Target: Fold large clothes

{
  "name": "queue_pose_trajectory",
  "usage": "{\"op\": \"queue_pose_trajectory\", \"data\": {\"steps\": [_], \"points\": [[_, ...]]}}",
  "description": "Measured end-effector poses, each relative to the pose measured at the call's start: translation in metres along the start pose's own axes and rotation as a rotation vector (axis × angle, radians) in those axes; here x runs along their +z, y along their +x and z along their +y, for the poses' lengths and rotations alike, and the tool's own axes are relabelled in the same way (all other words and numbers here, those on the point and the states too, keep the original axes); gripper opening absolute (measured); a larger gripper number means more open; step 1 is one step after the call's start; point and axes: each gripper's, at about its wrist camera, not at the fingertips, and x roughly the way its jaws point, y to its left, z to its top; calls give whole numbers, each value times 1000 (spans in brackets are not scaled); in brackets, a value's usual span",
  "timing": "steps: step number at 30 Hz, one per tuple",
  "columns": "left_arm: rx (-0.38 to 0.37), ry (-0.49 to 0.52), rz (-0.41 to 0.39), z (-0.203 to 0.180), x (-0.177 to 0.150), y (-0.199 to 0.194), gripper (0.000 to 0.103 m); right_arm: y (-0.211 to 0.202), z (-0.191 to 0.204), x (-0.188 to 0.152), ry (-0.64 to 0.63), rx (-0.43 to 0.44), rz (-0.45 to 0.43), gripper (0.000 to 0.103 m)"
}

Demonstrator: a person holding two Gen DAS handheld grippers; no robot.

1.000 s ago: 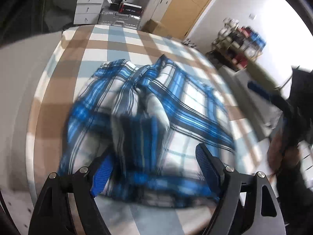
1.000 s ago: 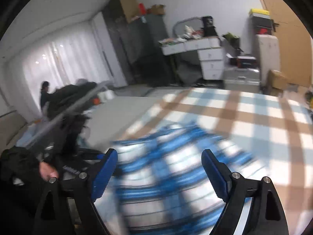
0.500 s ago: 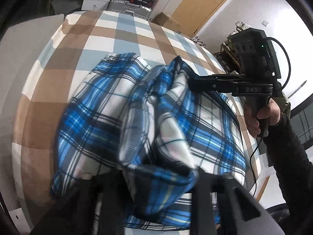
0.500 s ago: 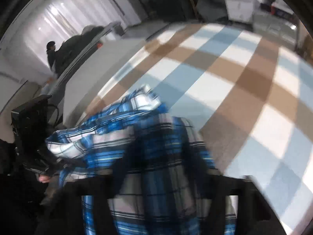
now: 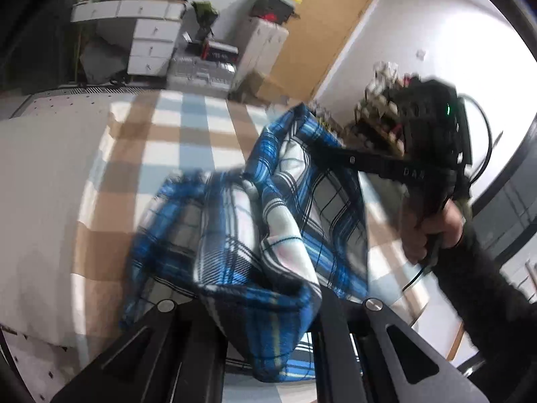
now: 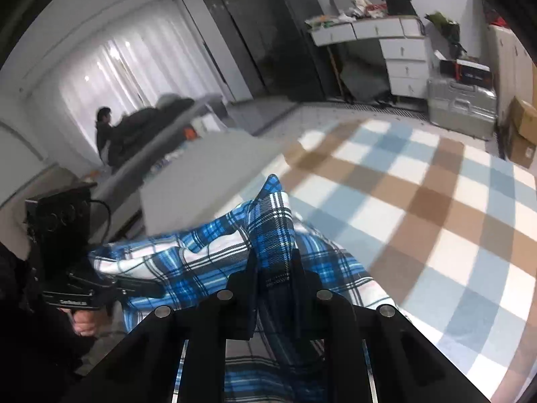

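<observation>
Wooden door [image 5: 322, 33] behind plaid shirt [image 5: 255, 235] — curtains [image 6: 110, 67] only from right wrist

At the bottom of the frame the left gripper [image 5: 265, 315] is clamped on a bunched fold of the blue plaid garment [image 5: 248, 235]. At right, the right gripper [image 5: 322, 149], blurred, seems to pinch its raised corner above the checked bedcover [image 5: 157, 154].
</observation>
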Motion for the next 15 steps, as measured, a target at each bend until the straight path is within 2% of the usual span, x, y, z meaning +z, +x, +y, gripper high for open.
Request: {"op": "queue_pose_trajectory", "data": {"steps": [1,4,6,8,9,11,13,14,15], "points": [[-3,-7,-15,4,2,-7,3,1,6,6,-12,3,-12,16],[71,-40,-27,29,5,2,3,24,14,21,-14,3,-5,16],[114,-71,28,51,2,24,3,51,11,25,6,-9,48,16],[153,-113,113,78,-7,52,4,94,2,19,21,-56,129,16],[183,-133,161,89,-13,65,13,119,-2,13,14,-112,195,16],[214,-170,194,106,-20,78,17,150,-18,4,53,-178,258,20],[192,-210,165,118,-19,69,21,162,-33,2,127,-168,279,25],[206,-232,151,122,-17,63,36,161,-40,4,181,-153,272,25],[198,-260,124,127,-16,53,34,159,-45,5,216,-145,265,25]]}}
